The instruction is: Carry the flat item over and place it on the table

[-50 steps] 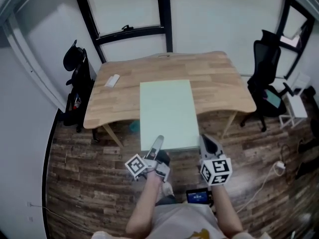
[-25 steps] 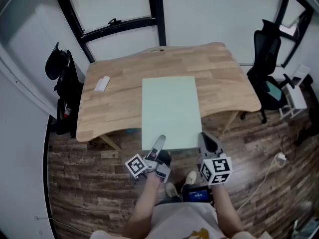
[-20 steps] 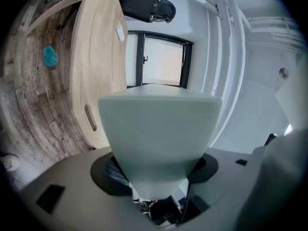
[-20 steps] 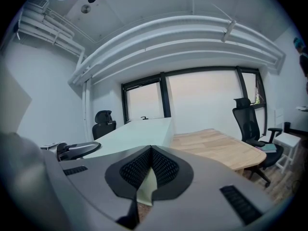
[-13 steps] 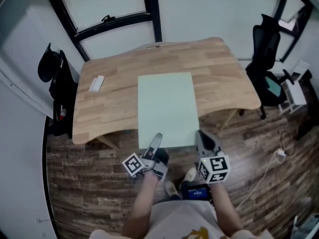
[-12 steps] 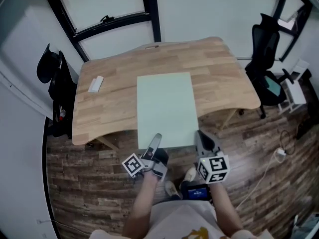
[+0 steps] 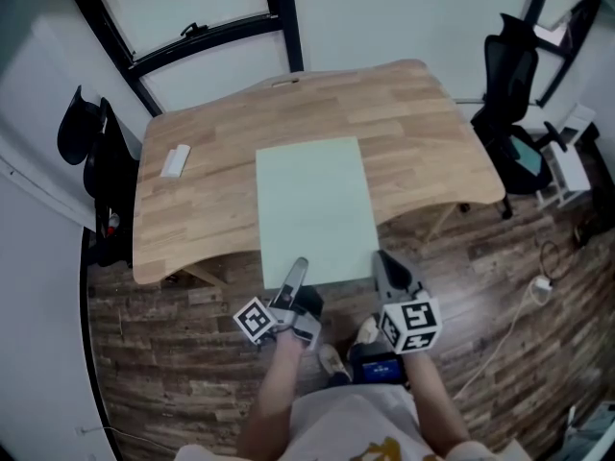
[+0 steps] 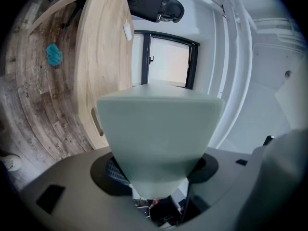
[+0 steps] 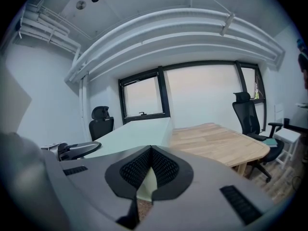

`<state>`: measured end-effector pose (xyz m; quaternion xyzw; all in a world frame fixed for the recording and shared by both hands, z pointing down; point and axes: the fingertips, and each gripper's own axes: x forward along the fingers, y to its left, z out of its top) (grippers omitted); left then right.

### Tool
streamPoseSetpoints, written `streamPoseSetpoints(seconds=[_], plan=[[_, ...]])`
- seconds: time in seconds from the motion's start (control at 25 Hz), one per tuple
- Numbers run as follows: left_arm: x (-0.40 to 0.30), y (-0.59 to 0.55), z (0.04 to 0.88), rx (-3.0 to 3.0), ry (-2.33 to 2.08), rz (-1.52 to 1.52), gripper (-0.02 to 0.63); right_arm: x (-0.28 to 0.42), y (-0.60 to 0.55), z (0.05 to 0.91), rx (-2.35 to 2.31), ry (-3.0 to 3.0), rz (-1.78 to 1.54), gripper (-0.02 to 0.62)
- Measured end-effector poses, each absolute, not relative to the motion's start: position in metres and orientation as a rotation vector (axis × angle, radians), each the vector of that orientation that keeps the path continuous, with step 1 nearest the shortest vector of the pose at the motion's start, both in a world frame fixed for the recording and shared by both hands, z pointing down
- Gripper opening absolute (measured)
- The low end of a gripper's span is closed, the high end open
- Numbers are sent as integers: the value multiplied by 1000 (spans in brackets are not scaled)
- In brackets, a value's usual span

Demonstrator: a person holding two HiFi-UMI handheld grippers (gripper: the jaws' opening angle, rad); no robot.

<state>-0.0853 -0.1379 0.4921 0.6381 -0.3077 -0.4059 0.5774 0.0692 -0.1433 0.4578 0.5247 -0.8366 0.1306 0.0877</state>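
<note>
left gripper [image 7: 294,279]: fingers clamped on board's near-left edge | board [image 7: 312,205]: pale green, long axis running straight away from both sets of fingers, out over counter, contact unclear | right gripper [image 7: 388,269]: fingers clamped on near-right edge, equally near | counter [image 7: 192,224]: wooden, white block [image 7: 174,160] far left of fingers | room: plank floor [image 7: 173,373] beneath fingers

The pale green flat rectangular board [image 7: 312,209] looks smooth and matt. The light wooden tabletop [image 7: 432,133] shows jointed grain, softly sheened. The dark plank floor [image 7: 173,353] is streaky wood. The grey fingers [image 9: 216,177] look like matt plastic.
</note>
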Motion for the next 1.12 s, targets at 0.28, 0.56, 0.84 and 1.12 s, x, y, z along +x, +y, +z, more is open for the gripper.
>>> streamPoseSetpoints(seconds=[0.28,0.56,0.84,1.12], plan=[[-92,-139,514,1450,-730,-932,285,62,-146,477,1529,-2454,415,-3],[-93,-142,538,1411,-739,-918,285,63,-153,493,1517,-2425,431,-3],[-94,-141,559,1382,-751,-907,285,64,-157,510,1494,-2392,446,-3],[-92,-137,578,1350,-762,-890,285,56,-159,523,1453,-2389,457,-3]])
